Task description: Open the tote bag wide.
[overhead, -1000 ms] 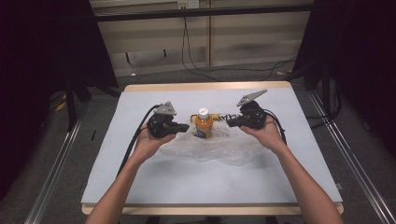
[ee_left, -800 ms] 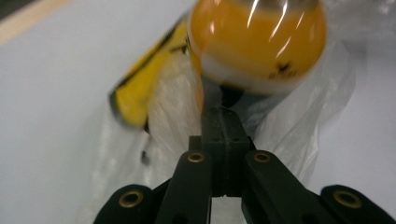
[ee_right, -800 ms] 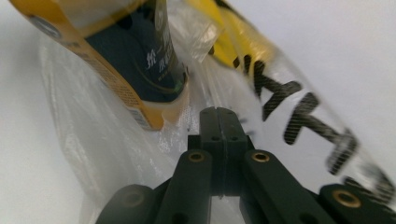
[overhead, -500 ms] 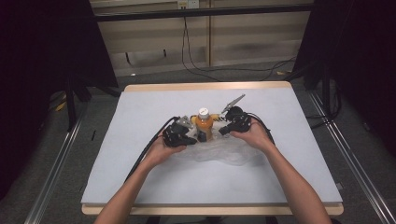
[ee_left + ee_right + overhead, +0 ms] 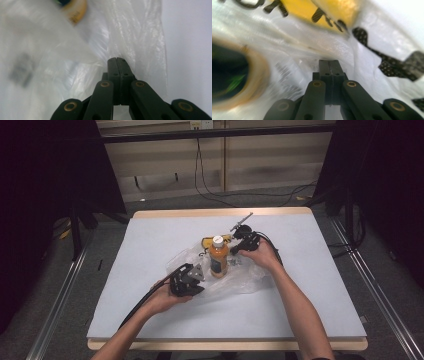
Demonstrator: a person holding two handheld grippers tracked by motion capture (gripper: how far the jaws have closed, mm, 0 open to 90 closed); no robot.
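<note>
Bagging: orange bottle [image 5: 218,261] stands upright on clear plastic bag [image 5: 240,282], not yet inside.
Jaws: left gripper [image 5: 116,60] and right gripper [image 5: 329,62] closed, pinching bag film, seemingly.

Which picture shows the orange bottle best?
The high view: the whole orange bottle stands upright with its white cap, amid the clear plastic bag. The left gripper view catches a blurred bit of it; the right gripper view a blurred round edge, probably its side.

A thin, glossy, crinkled clear plastic bag [image 5: 235,280] is seen on the table [image 5: 150,245], which is covered matt and smooth, edged in wood.
</note>
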